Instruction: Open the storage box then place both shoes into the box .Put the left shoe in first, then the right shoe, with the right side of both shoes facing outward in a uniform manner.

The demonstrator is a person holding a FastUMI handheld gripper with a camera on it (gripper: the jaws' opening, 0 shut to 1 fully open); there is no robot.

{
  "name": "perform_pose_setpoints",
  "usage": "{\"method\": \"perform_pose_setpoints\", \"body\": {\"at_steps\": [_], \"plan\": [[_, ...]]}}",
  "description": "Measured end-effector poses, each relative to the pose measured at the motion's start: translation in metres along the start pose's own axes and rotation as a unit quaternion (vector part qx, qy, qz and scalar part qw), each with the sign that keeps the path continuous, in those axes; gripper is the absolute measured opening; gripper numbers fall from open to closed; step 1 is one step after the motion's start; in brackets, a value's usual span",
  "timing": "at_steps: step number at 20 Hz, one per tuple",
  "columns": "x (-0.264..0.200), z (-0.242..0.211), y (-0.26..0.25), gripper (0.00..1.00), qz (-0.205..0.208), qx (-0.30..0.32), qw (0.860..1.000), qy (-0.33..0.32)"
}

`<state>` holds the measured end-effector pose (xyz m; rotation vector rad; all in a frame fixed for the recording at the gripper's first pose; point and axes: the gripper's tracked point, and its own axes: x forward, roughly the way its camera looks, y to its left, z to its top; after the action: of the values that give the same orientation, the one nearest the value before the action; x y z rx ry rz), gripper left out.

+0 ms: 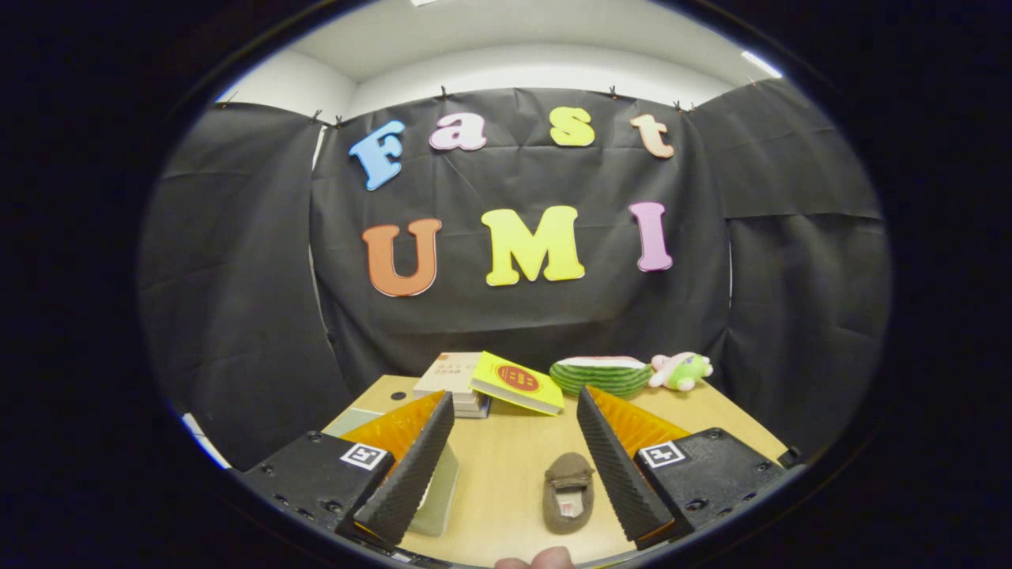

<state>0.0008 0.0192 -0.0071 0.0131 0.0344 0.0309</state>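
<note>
Above the near edge of a light wooden table [506, 466], the gripper [515, 411] hangs with its two fingers spread wide and nothing between the pads. Each finger [415, 470] has a black ribbed pad on the inner face and an orange backing on the outer face, set in a black block that carries a small square marker.

Between the fingers, nearer the right one and low toward their bases, a brown shoe [569, 491] lies flat on the table with its opening up and a pale insole showing. It rests just beside the right finger's ribbed pad, though contact cannot be told from this angle.

Behind the left finger, a pale greenish storage box [439, 498] sits on the table, mostly hidden by the finger and its block; whether it is open cannot be told. At the very near edge, below the shoe, a fingertip [536, 561] of a person peeks into sight.

Beyond the fingertips, toward the far side of the table, a stack of books [455, 379] lies with a yellow book [515, 382] leaning tilted against it. To the right of these sit a toy watermelon slice [601, 374] and, just beside it, a small pink and green plush toy [681, 370].
</note>
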Motion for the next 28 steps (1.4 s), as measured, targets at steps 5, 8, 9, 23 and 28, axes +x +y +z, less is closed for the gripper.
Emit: {"method": "perform_pose_setpoints", "body": {"at_steps": [5,8,9,23,28], "plan": [[0.002,-0.010,0.007,1.00,0.005,-0.005,1.000,0.020],[0.005,-0.015,0.018,1.00,0.022,-0.004,0.999,0.031],[0.007,-0.016,0.023,1.00,0.028,0.000,0.999,0.036],[0.030,-0.116,0.100,1.00,0.171,0.037,0.966,0.191],[0.038,-0.161,0.118,1.00,0.208,0.093,0.935,0.272]]}}
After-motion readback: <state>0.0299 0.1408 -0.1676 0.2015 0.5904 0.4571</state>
